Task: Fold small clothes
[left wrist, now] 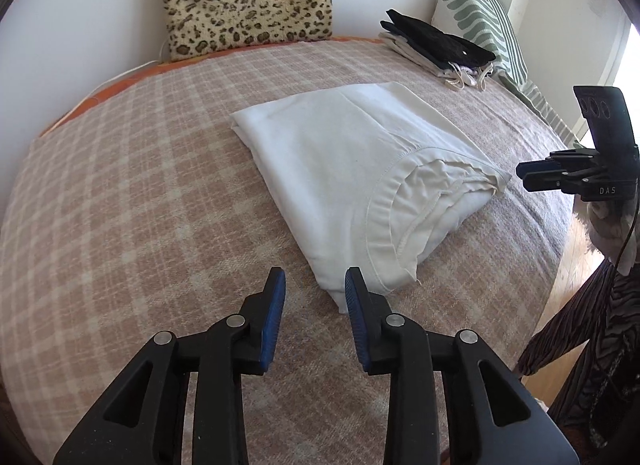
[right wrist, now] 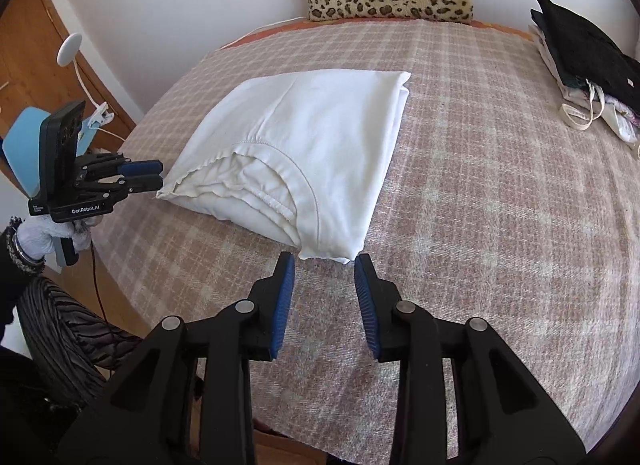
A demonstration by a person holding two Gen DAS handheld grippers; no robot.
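folded white garment on bed, both grippers empty

the white cotton garment, folded into a rough rectangle (left wrist: pixel 340 169), lies flat on the pink-and-cream checked blanket covering the bed (left wrist: pixel 140 185), about mid-bed. a curved ribbed hem and loose inner layers show at its near end.

left gripper (left wrist: pixel 315 297): fingers parted, nothing between them, near corner of the garment just ahead of the tips. right gripper (right wrist: pixel 325 281): fingers parted too, empty, the other near corner just beyond the tips. neither touches the cloth as far as i can tell.

handling, my read: light, soft, limp knit. no stiffness, so it will sag and the layers will slide apart if pinched at a single ply. not fragile, not slippery; the blanket's nap probably drags on it a bit.

grip advice: take the two near corners, one per gripper, biting through all layers. the open hem side is the weak spot; loose layers there could spill out on a lift.

stack of folded dark and pale clothes (left wrist: pixel 436 49) sits at the far corner, well apart; likely where this one goes.
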